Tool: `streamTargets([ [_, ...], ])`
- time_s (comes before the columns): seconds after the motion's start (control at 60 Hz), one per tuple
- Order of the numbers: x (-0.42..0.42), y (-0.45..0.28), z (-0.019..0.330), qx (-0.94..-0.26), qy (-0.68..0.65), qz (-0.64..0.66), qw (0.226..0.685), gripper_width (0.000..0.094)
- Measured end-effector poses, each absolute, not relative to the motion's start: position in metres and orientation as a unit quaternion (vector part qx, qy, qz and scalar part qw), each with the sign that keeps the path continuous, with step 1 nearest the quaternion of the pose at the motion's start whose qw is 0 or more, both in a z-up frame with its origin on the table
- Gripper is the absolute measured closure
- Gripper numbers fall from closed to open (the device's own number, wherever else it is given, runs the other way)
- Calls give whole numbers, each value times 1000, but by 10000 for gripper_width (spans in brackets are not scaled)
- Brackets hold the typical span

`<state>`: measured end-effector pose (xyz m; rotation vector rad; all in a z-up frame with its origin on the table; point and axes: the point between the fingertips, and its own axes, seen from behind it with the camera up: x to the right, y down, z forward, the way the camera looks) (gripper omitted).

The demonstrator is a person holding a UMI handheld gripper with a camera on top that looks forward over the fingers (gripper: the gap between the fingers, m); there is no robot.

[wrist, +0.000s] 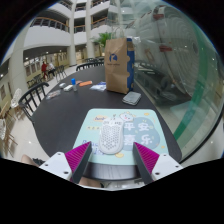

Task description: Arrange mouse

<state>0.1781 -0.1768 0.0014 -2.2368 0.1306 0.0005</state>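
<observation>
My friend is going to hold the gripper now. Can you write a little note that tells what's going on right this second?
Gripper: open, holding nothing, with a wide gap between the pink pads.
Mouse: white, lying on the mouse pad, just ahead of the fingers and about centred between them. The fingers do not touch it.
Mouse pad: light, printed, at the near end of the dark table.
Beyond it: a brown paper bag stands upright, with a flat item beside it.
Done: the gripper is lined up with the mouse.
Left: probably move in, close on the mouse and arrange it.
</observation>
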Motion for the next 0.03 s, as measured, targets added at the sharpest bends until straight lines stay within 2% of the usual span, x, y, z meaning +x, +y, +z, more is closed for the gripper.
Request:
streamTargets([
  [0.033, 181, -190, 4, -896, 52, 0, 440, 76],
])
